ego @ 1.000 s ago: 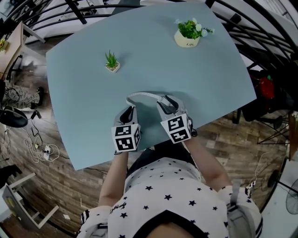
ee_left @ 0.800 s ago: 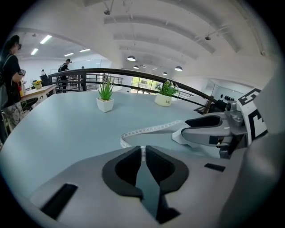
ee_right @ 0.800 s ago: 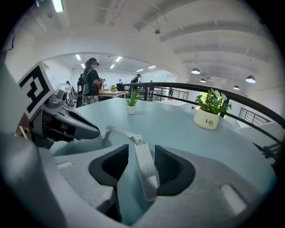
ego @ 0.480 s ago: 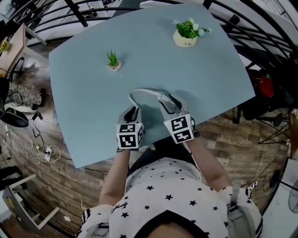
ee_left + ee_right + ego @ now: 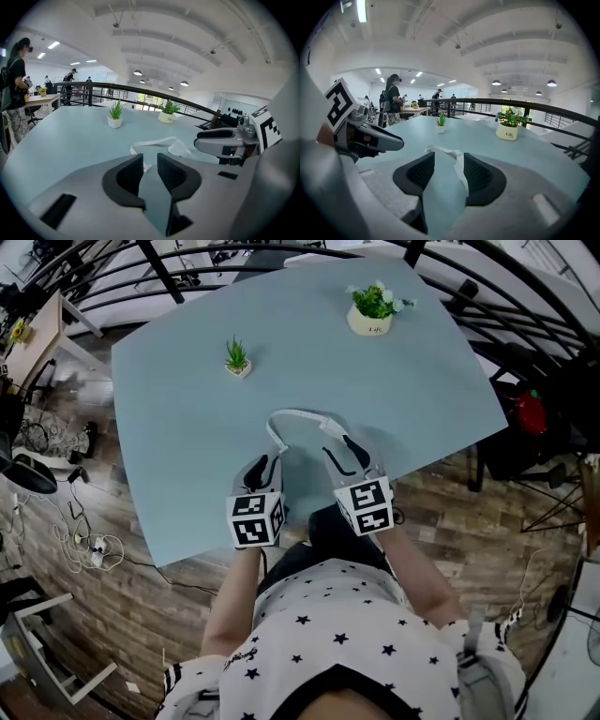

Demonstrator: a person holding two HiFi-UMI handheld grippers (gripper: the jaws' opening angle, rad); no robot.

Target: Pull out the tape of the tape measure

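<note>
A white soft tape (image 5: 294,414) lies in an arc on the blue-grey table (image 5: 178,446), running between my two grippers. My left gripper (image 5: 264,465) is near the table's front edge, and its jaws are opening. The tape's end (image 5: 146,166) lies on the table just ahead of the left gripper (image 5: 150,161), with neither pad on it. My right gripper (image 5: 342,448) has its jaws apart. A white piece of the tape measure (image 5: 461,172) lies between them against the right-hand pad only. The rest of the tape (image 5: 439,150) curves away to the left.
A small potted plant (image 5: 237,359) stands at the back left of the table and a larger one in a cream pot (image 5: 373,313) at the back right. Black railings and chairs ring the table. People stand far off in the hall.
Both grippers have drawn back slightly toward the near edge, so the tape's arc reaches farther ahead of them. The plants have not moved.
</note>
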